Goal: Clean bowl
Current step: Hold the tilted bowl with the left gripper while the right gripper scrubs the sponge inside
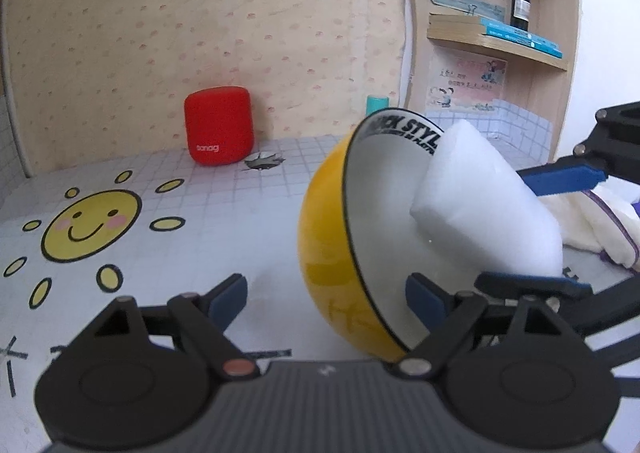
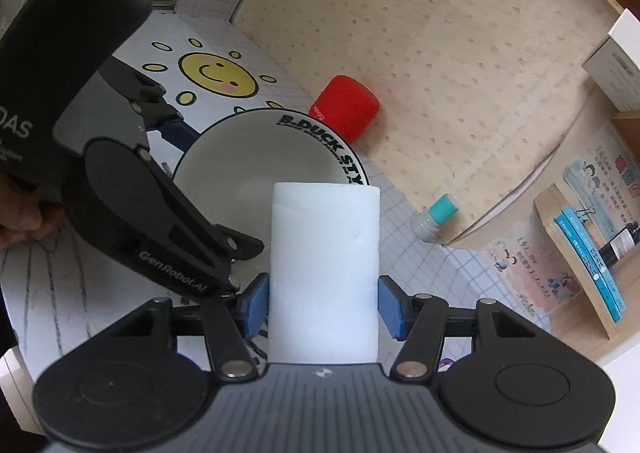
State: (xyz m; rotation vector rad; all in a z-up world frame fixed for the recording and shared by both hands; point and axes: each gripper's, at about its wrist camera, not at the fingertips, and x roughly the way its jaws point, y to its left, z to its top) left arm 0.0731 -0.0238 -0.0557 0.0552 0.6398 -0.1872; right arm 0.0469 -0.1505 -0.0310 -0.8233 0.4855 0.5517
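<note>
The bowl [image 1: 344,237], yellow outside and white inside with black lettering around its rim, is tipping on its side over the gridded tabletop [image 1: 200,213], its opening facing the right gripper. A white sponge block [image 1: 486,209] is pressing into the bowl's white interior. The right gripper [image 2: 323,307] is clamping the sponge between its blue pads, which are touching both of its sides. The left gripper [image 1: 326,299] is standing wide apart, with the bowl's lower rim lying between its blue fingers [image 1: 426,303]; whether either pad is actually touching the bowl is hard to tell. A red speaker [image 1: 218,129] is sitting near the wall behind, beside a smiling sun drawing [image 1: 90,225] on the tabletop, and a teal-capped bottle [image 2: 436,217] is lying nearby.
</note>
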